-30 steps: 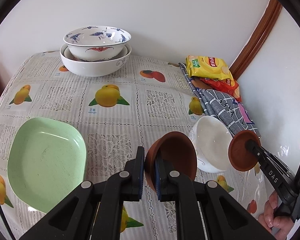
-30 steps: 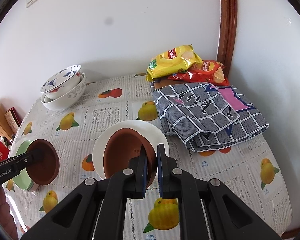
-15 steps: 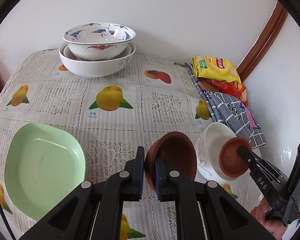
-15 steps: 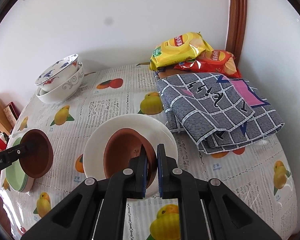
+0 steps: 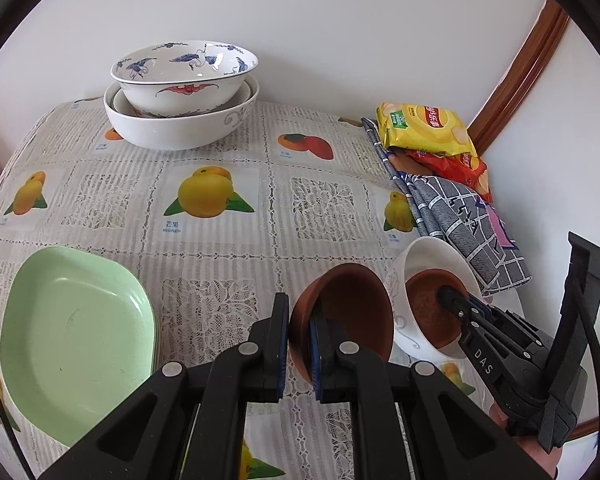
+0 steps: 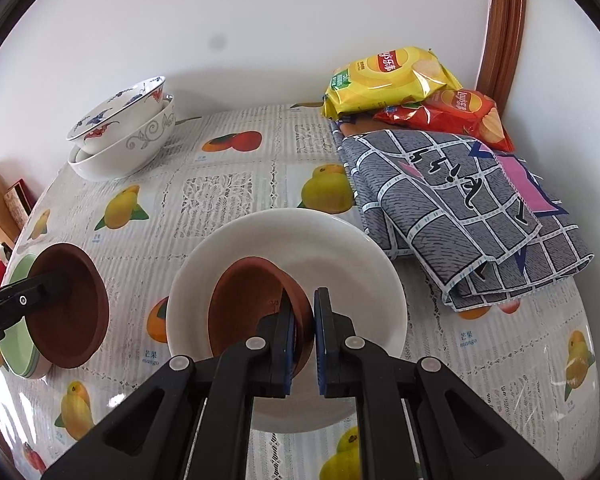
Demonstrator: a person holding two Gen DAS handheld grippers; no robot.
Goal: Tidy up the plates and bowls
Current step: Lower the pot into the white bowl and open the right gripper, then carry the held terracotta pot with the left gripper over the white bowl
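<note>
Right claw: my right gripper (image 6: 303, 334) is clamped on the near rim of a brown bowl (image 6: 256, 304) — one finger inside, one outside, almost no gap left.
Right bowl position: that brown bowl sits tilted inside the white bowl (image 6: 288, 276). I cannot tell whether its base already touches the white one. I judge this to be a nesting step, small bowl into larger, to save room.
Left claw: my left gripper (image 5: 299, 338) is closed the same way on the rim of a second brown bowl (image 5: 348, 308), held on edge above the tablecloth (image 5: 220, 264).
Left bowl position: near the front edge of the tabletop, between the green plates (image 5: 76, 340) and the white bowl. I judge it is kept clear so that it can go into the nest after the first.
Rim grip: the walls are thin and the bowls wide — pinching the rim is the only hold these fingers allow, hence the tilt.
Other crockery: a patterned bowl (image 5: 184, 76) is nested in a large white bowl (image 5: 180, 128) at the back left corner.
Green plates: stacked at the front left edge.
Clutter: chip bags (image 6: 396, 80) and a folded cloth (image 6: 460, 208) occupy the right side.
</note>
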